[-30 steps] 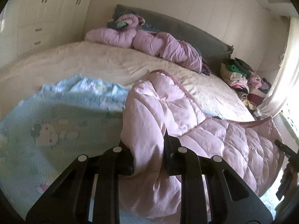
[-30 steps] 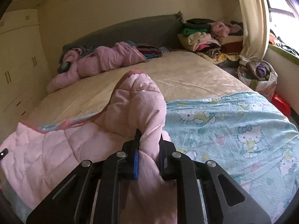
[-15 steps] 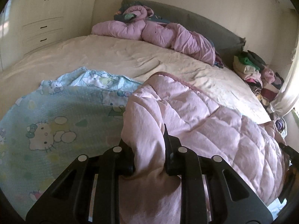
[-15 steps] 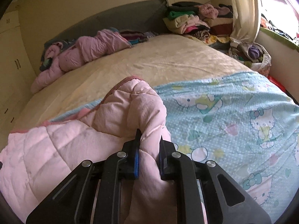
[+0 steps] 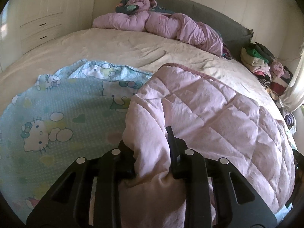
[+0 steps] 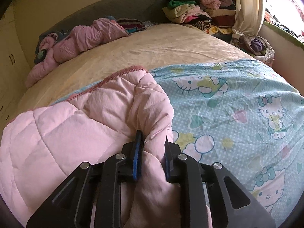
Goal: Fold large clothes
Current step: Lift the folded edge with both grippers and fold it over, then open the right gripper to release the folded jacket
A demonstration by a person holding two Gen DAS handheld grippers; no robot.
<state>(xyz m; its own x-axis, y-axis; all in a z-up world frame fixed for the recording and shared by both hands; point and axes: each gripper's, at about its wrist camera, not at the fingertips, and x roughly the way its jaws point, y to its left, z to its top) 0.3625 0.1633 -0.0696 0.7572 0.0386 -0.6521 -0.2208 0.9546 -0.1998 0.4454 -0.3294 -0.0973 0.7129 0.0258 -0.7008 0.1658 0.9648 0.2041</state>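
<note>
Bed (image 5: pixel 117 43): wide, rounded mattress under a cream, lightly creased cover; grey padded headboard (image 5: pixel 209 13) behind.
Printed sheet (image 5: pixel 62 114): thin pale-blue cotton, dotted, with cartoon cats, spread flat over the near half of the bed.
Pink quilt (image 5: pixel 205 114): puffy, diamond-stitched, darker pink piping along its edge; folded over on top of the printed sheet, one corner bunched in each gripper. Against a second ago it lies lower and flatter on the bed.
Second pink quilt (image 5: pixel 171 26): crumpled into a roll by the headboard.
Left gripper (image 5: pixel 150 148): black fingers, jaws easing apart, quilt fabric between them and touching both.
Right gripper (image 6: pixel 152 146): blue-lined pads (image 6: pixel 137 152), jaws likewise opening, quilt corner between them.
</note>
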